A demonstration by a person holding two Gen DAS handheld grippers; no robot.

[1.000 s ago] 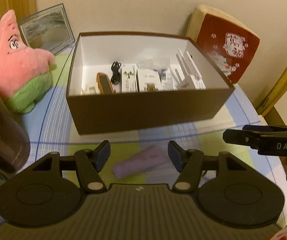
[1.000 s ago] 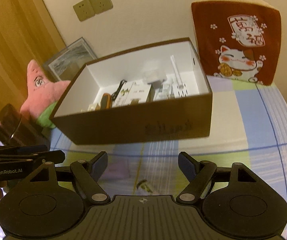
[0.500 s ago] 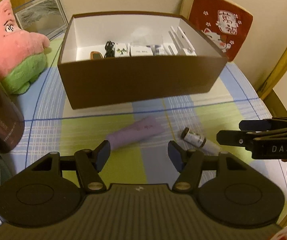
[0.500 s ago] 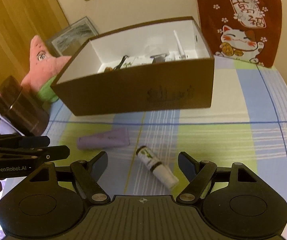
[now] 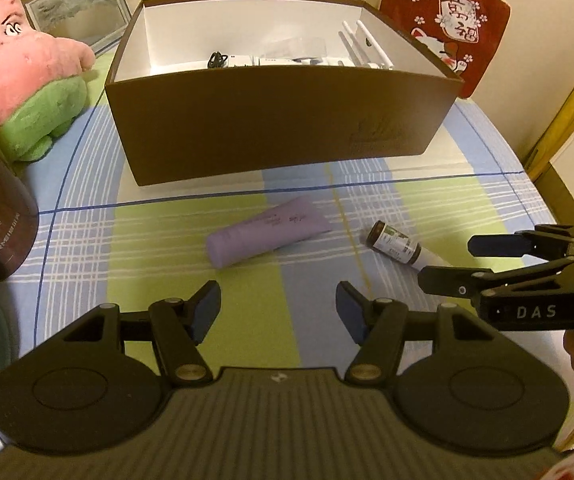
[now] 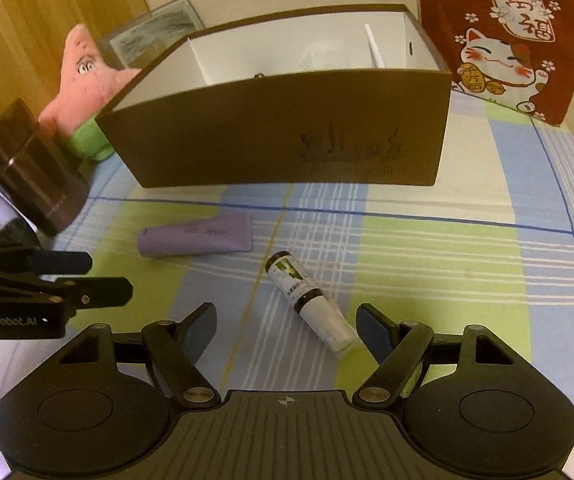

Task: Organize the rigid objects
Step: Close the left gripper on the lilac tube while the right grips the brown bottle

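I am holding the left hand-held gripper [image 5: 278,306] released, nothing between its jaws, above the checked tabletop [image 5: 427,200]; the lilac tube [image 5: 267,231] is lying at its 12 o'clock. I am holding the right hand-held gripper [image 6: 286,326] likewise released, the small labelled bottle [image 6: 307,300] lying below, cap end near its right finger. The brown box [image 6: 279,128] is standing behind both.
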